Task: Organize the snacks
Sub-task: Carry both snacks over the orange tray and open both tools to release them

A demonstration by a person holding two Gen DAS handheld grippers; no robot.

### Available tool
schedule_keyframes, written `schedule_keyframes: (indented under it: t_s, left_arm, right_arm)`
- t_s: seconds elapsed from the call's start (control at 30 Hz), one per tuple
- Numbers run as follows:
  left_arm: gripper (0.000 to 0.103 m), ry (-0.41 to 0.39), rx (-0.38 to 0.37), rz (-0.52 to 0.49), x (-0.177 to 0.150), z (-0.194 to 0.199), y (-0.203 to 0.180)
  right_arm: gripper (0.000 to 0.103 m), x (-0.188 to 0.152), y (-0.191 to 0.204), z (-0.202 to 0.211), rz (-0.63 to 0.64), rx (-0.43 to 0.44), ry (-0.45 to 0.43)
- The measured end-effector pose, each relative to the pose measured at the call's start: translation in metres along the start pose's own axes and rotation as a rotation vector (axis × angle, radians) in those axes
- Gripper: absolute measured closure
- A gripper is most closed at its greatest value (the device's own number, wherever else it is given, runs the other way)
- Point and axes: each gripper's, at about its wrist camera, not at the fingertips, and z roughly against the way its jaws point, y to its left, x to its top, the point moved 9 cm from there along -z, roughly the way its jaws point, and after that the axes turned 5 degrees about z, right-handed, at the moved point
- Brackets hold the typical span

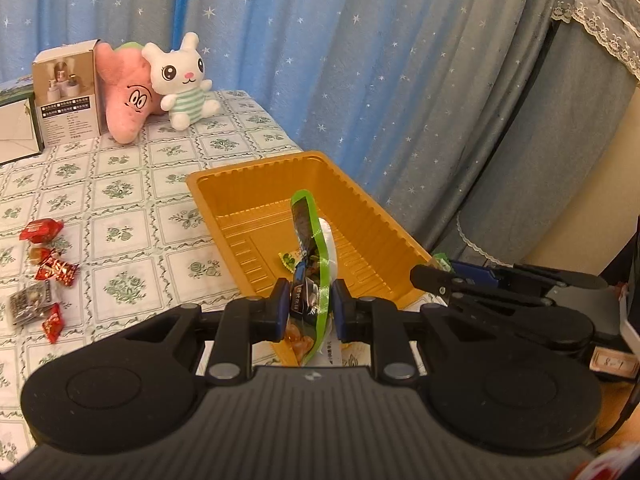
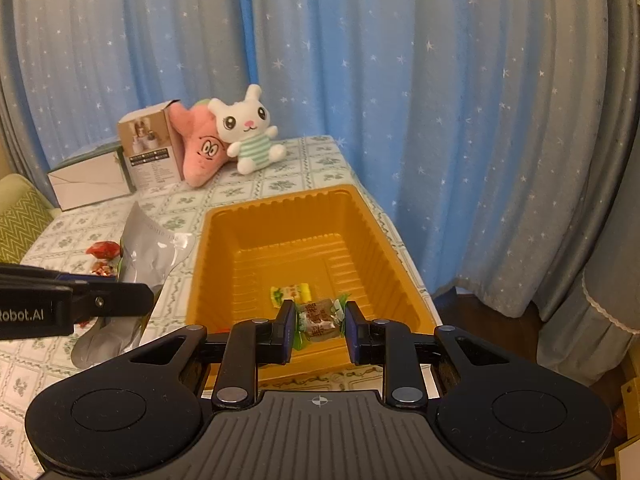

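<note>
An orange plastic tray (image 1: 360,196) (image 2: 224,240) stands at the table's right edge with a small yellow-green candy (image 1: 289,259) (image 2: 290,292) on its floor. My left gripper (image 1: 310,304) is shut on a green-edged snack pouch (image 1: 310,248), held upright over the tray's near left corner; its silver back (image 2: 148,248) shows in the right wrist view. My right gripper (image 2: 319,320) is shut on a brown wrapped candy (image 2: 318,318) with green ends, just above the tray's near end. It appears at the right of the left wrist view (image 1: 436,276).
Several red and dark wrapped snacks (image 1: 44,268) lie on the patterned tablecloth (image 1: 132,208) left of the tray. Cardboard boxes (image 1: 68,92), a pink plush (image 1: 124,88) and a white bunny plush (image 1: 180,80) stand at the back. Blue starred curtains (image 2: 440,120) hang behind and to the right.
</note>
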Motion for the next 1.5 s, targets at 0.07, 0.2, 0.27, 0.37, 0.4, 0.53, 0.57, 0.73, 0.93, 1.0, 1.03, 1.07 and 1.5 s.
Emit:
schedule_keyframes:
  t_s: [0.07,0.2,0.27,0.37,0.4,0.53,0.57,0.73,0.93,1.0,1.03,1.07,1.5]
  left_arm:
    - [0.083,0.006,0.000,0.006,0.003,-0.008,0.001]
    - [0.083,0.008,0.029,0.014,0.010,-0.024,0.005]
    - [0.083,0.012,0.036,0.016,0.013,-0.032,0.006]
    - [0.083,0.019,0.046,0.015,0.018,-0.045,0.009]
    - [0.083,0.022,0.047,0.018,0.020,-0.049,0.010]
    - [0.083,0.038,0.052,0.023,0.024,-0.065,0.012]
    - [0.083,0.044,0.053,0.022,0.025,-0.069,0.012]
    - [0.083,0.070,0.053,0.025,0.023,-0.084,0.014]
    - [0.077,0.061,0.061,0.034,0.019,-0.082,0.020]
    - [0.077,0.051,0.061,0.046,0.018,-0.077,0.024]
    - [0.077,0.047,0.065,0.049,0.017,-0.073,0.027]
    - [0.076,0.043,0.067,0.053,0.016,-0.070,0.028]
    - [0.062,-0.015,0.093,0.099,0.006,-0.031,0.057]
  right_arm:
    - [0.077,-0.001,-0.002,-0.007,-0.001,0.002,0.010]
    - [0.077,0.001,-0.005,-0.020,-0.007,0.002,0.024]
    - [0.077,0.003,-0.009,-0.028,-0.016,0.000,0.028]
    - [0.077,0.004,-0.014,-0.038,-0.024,0.001,0.037]
    - [0.077,0.005,-0.015,-0.042,-0.024,0.001,0.040]
    - [0.077,0.006,-0.019,-0.053,-0.029,0.000,0.050]
    - [0.077,0.007,-0.020,-0.056,-0.031,0.000,0.052]
    - [0.077,0.009,-0.022,-0.064,-0.037,-0.001,0.057]
    - [0.077,0.009,-0.025,-0.065,-0.044,-0.005,0.059]
    - [0.077,0.008,-0.024,-0.065,-0.044,-0.003,0.059]
    - [0.077,0.008,-0.024,-0.065,-0.043,-0.002,0.059]
    - [0.077,0.008,-0.023,-0.065,-0.044,-0.001,0.059]
    - [0.059,0.017,-0.014,-0.076,-0.125,0.085,0.072]
